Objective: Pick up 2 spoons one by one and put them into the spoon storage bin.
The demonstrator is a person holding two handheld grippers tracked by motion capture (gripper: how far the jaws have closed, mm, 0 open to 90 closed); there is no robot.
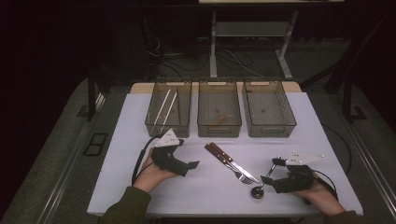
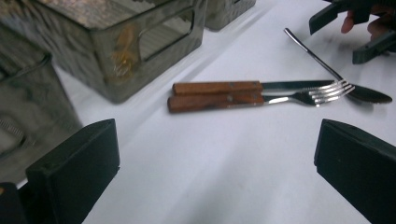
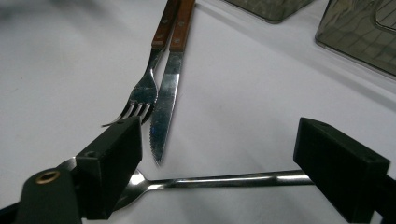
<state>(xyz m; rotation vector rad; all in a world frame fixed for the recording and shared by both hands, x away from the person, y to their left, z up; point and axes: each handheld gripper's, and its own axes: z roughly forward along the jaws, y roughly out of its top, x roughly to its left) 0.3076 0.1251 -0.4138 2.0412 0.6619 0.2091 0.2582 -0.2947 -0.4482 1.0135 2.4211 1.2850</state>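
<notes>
My left claw hangs low over the white desk, its jaws spread as wide as they go with nothing between them; in the left gripper view they frame bare desk, and the cutlery lies a little beyond. There the wooden-handled steel fork and the wooden-handled steel table knife lie side by side, handles touching, near the middle of the desk in front of the bins. My right claw rests near the right front of the desk with its jaws wide apart, and the long-handled steel spoon lies between them: in the right gripper view its handle runs across the gap and reaches the far jaw, while the bowl sits by the near jaw. Whether the pads press on it I cannot tell for sure. The spoon's bowl lies just beside the knife's tip and the fork's tines. Behind the cutlery three clear smoky plastic bins stand in a row: the left bin holds pale chopsticks lying along it, the middle bin holds a small brown wooden piece, and the right bin stands beside it.
</notes>
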